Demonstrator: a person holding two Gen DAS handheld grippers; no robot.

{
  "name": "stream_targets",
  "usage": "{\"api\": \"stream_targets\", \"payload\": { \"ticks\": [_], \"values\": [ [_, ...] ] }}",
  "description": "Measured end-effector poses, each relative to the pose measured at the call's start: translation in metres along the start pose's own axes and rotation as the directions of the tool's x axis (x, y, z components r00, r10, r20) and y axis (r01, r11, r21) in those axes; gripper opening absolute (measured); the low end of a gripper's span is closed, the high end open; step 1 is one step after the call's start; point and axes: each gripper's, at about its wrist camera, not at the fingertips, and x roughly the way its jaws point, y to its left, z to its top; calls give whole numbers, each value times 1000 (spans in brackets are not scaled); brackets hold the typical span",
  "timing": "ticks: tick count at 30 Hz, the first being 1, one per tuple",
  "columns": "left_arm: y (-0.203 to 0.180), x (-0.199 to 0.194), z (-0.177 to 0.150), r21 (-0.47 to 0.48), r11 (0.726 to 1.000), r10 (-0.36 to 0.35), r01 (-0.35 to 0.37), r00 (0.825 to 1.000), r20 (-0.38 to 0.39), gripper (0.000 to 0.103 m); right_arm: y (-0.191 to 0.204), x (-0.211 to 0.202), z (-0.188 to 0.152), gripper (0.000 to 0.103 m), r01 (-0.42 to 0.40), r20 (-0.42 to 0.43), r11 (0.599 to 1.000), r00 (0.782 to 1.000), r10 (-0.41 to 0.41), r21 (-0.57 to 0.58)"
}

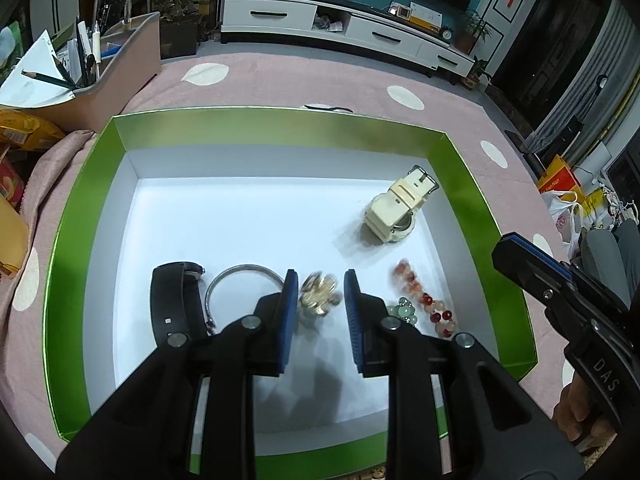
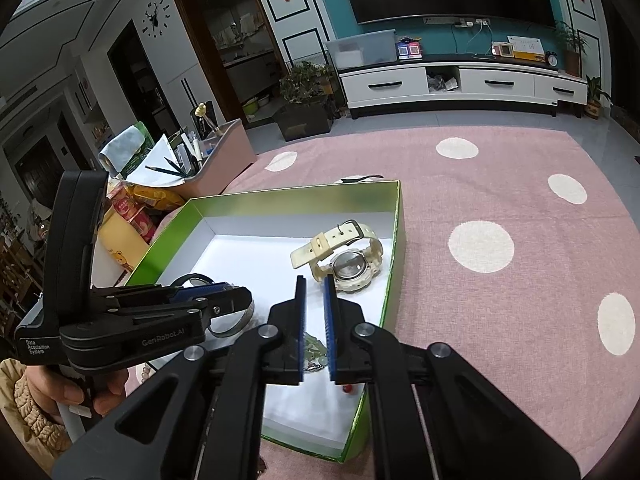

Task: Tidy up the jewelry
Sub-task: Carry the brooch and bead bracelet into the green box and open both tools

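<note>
Currently we find our left gripper (image 1: 320, 300) spread around the gold brooch (image 1: 320, 294) on the box (image 1: 280, 126) floor | right gripper (image 2: 314, 320) narrowly apart, empty | brooch judged light, rigid, slippery: pinch across its edges.

Two watches (image 1: 394, 210), three bracelets (image 1: 426, 304)

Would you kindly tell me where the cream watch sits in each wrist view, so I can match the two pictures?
Left wrist view: the cream watch stands in the far right part of the green box, beyond the red beads.
Right wrist view: the watch lies just past the right gripper, against the box's right wall.
Shared landmark: the white TV cabinet.
</note>
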Motion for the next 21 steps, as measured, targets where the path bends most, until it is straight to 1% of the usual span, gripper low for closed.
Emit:
{"api": "stream_targets", "payload": {
  "ticks": [2,4,5,6,7,9,10,11,12,13,15,17,18,19,21],
  "values": [
    [-1,-4,-1,5,1000,-3,3,1000,7,25,-1,-1,0,16,0,3,1000,1000,0,7],
    [-4,-8,-2,14,1000,4,-4,1000,18,32,-1,-6,-1,17,3,11,1000,1000,-3,10],
    [-5,-11,-2,18,1000,7,-7,1000,24,38,-1,-9,-1,18,3,15,1000,1000,-3,10],
    [-7,-15,-3,24,1000,11,-11,999,35,42,-1,-11,-2,22,1,17,1000,1000,-1,9],
    [-8,-18,-4,28,1000,13,-14,999,41,44,0,-15,-3,25,-1,21,1000,1000,1,6],
    [-10,-24,-5,38,999,21,-23,998,54,50,2,-21,-4,27,1,28,1000,1000,-1,0],
    [-12,-27,-6,45,998,30,-33,998,63,51,3,-26,-5,27,5,32,1000,999,-5,-4],
    [-13,-30,-7,49,998,37,-40,997,68,54,4,-29,-6,27,6,34,1000,999,-6,-4],
    [-14,-34,-8,55,997,43,-47,996,74,59,4,-32,-7,29,7,37,1000,999,-7,-4],
    [-16,-37,-10,59,997,49,-54,996,79,61,5,-37,-9,34,9,41,1000,999,-8,-2],
    [-16,-44,-13,67,995,64,-70,994,90,66,5,-45,-12,41,18,49,1000,999,-18,0],
    [-17,-53,-17,71,993,89,-96,991,103,71,6,-51,-14,43,22,53,1000,998,-22,1],
    [-17,-56,-20,75,992,98,-106,989,109,72,6,-54,-15,47,28,54,1000,998,-28,2],
    [-17,-59,-22,78,990,104,-113,988,115,72,6,-57,-17,55,35,54,999,998,-35,3],
    [-18,-66,-28,84,988,121,-132,985,125,80,4,-63,-22,64,54,55,998,997,-55,12]
  ]
}}
